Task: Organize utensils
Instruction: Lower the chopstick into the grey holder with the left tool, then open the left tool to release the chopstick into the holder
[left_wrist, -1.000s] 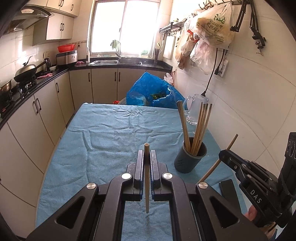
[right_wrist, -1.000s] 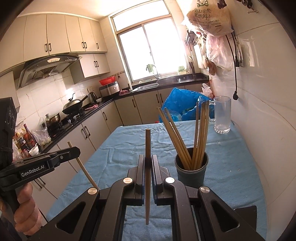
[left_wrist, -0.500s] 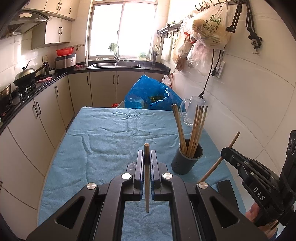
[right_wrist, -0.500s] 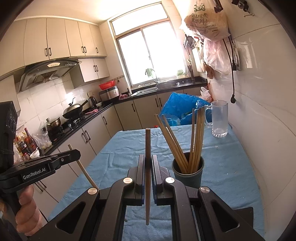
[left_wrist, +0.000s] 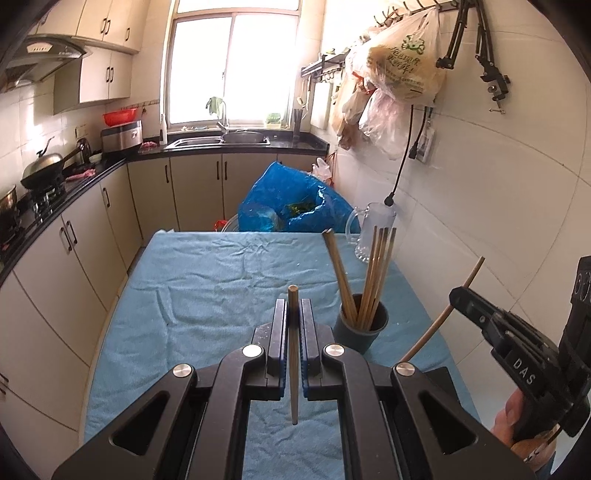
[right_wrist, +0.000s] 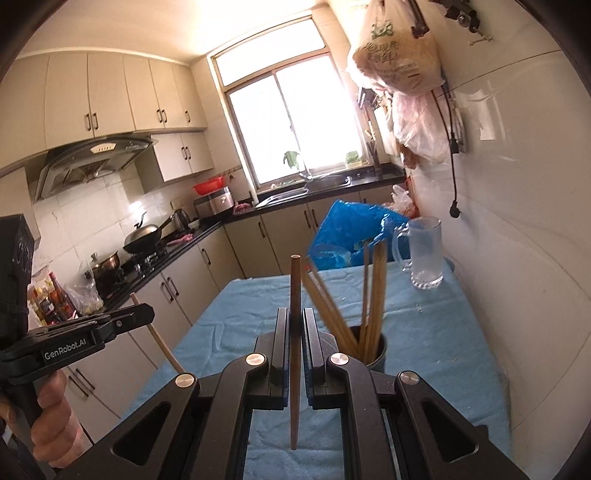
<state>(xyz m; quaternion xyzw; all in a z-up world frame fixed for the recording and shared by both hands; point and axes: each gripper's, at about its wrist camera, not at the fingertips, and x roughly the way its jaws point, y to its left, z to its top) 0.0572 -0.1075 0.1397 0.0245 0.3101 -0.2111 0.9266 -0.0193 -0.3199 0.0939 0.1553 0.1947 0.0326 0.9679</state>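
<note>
A dark grey cup (left_wrist: 361, 332) stands on the blue cloth and holds several wooden chopsticks (left_wrist: 375, 273); it also shows in the right wrist view (right_wrist: 375, 352). My left gripper (left_wrist: 293, 306) is shut on one upright chopstick (left_wrist: 293, 354), held above the cloth to the cup's left. My right gripper (right_wrist: 294, 317) is shut on another upright chopstick (right_wrist: 294, 350), just left of the cup. Each gripper shows in the other's view, the right one (left_wrist: 458, 295) and the left one (right_wrist: 147, 314), with its chopstick through the jaws.
A blue towel (left_wrist: 221, 291) covers the table. A clear glass mug (left_wrist: 373, 236) stands at the far right by the tiled wall. A blue plastic bag (left_wrist: 291, 206) lies beyond the table. Cabinets and a stove run along the left. Bags hang on the right wall.
Both grippers have lifted and drawn back slightly from the cup, each keeping its chopstick. The cup now sits lower and farther in both views.
</note>
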